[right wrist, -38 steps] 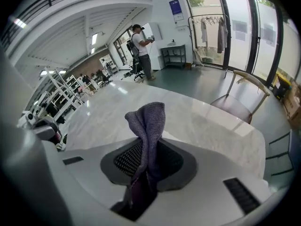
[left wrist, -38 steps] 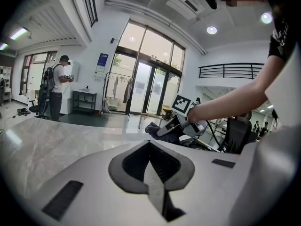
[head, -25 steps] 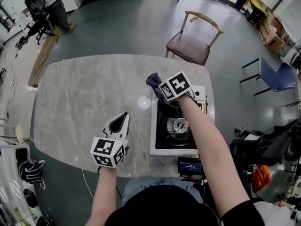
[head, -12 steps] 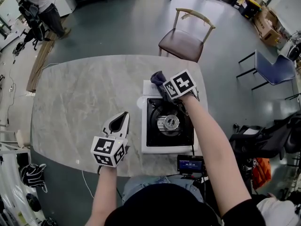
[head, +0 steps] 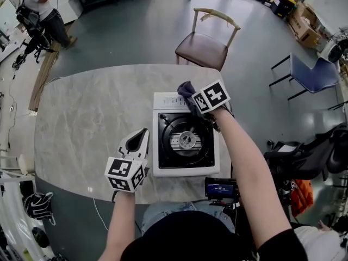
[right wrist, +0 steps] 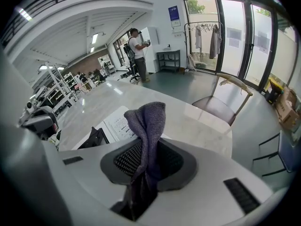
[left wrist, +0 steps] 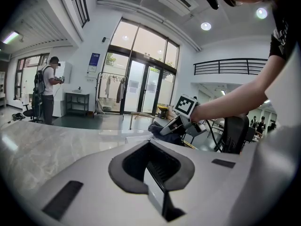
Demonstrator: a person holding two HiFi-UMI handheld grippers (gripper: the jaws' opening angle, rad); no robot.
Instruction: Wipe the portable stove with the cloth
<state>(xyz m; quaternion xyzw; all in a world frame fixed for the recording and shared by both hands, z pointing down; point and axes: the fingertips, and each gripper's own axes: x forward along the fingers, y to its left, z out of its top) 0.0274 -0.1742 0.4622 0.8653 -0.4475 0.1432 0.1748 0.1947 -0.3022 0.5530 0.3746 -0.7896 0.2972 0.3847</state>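
The portable stove [head: 162, 170] is white with a black top and a round burner, and sits near the table's front edge. My right gripper [head: 192, 100] hovers over the stove's far right corner, shut on a dark purple cloth [head: 186, 89] that sticks up from its jaws. In the right gripper view the cloth [right wrist: 146, 126] rises between the jaws, with the stove's printed panel [right wrist: 116, 124] below. My left gripper [head: 143, 132] rests on the table just left of the stove, shut and holding nothing. The left gripper [left wrist: 157, 182] view shows the right gripper [left wrist: 170, 125] and cloth [left wrist: 160, 128] ahead.
A grey marble table [head: 87, 124] holds the stove. A brown wooden chair [head: 204, 45] stands beyond the far edge and a blue chair [head: 312, 75] at the right. A small screen device [head: 219, 188] hangs at the front edge. A person [head: 39, 7] stands far left.
In the head view the stove now lies further left, closer to the left gripper, and squarer. The right gripper with the cloth stays at its far edge. The left gripper has not moved.
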